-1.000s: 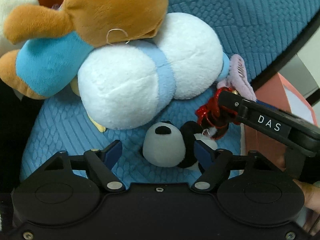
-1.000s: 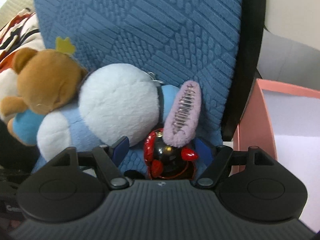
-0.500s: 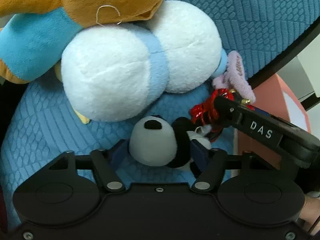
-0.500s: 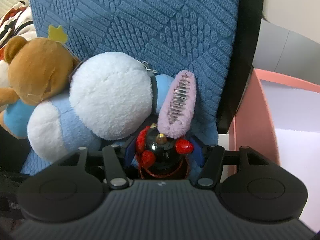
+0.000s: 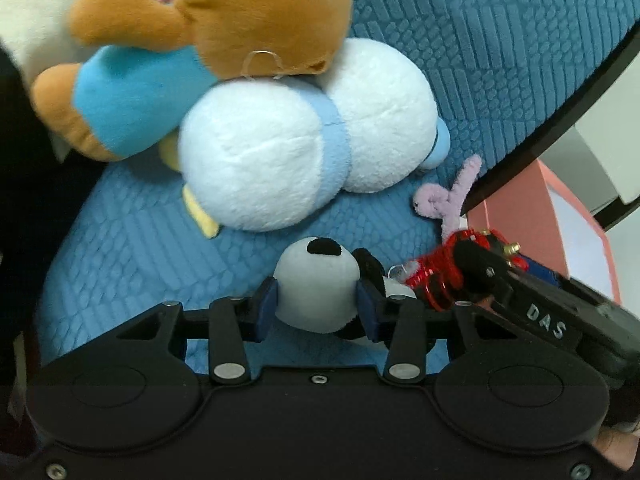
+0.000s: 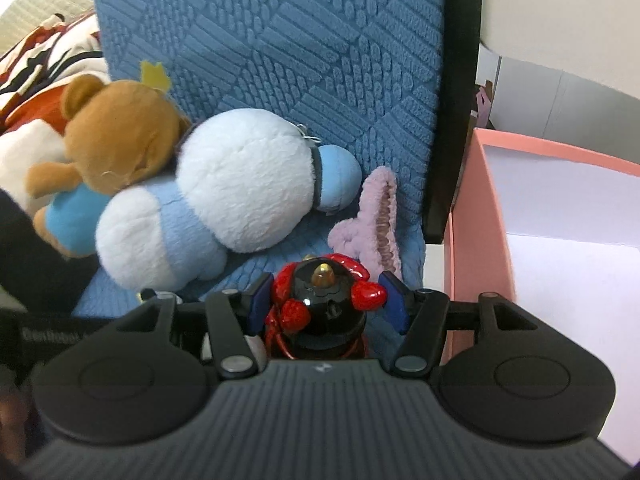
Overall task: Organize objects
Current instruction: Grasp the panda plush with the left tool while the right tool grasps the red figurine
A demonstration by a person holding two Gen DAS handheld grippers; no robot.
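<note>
On the blue cushion point(image 5: 500, 40) | left claw point(image 5: 316, 300) closing on panda point(image 5: 316, 284) | right claw point(image 6: 326, 300) clamps red-black toy point(image 6: 324, 300); only right view shows pink box point(image 6: 472, 240)

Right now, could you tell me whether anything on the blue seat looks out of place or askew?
Among the plush toys on the blue seat, a lilac fuzzy hair clip leans on its edge against the backrest. The brown bear lies tipped sideways over the white and blue plush.

Left gripper point(image 5: 316, 304) closing its jaws on the panda plush point(image 5: 318, 284) — right gripper point(image 6: 326, 300), just beside it, clamps a red-and-black figurine point(image 6: 324, 300).
</note>
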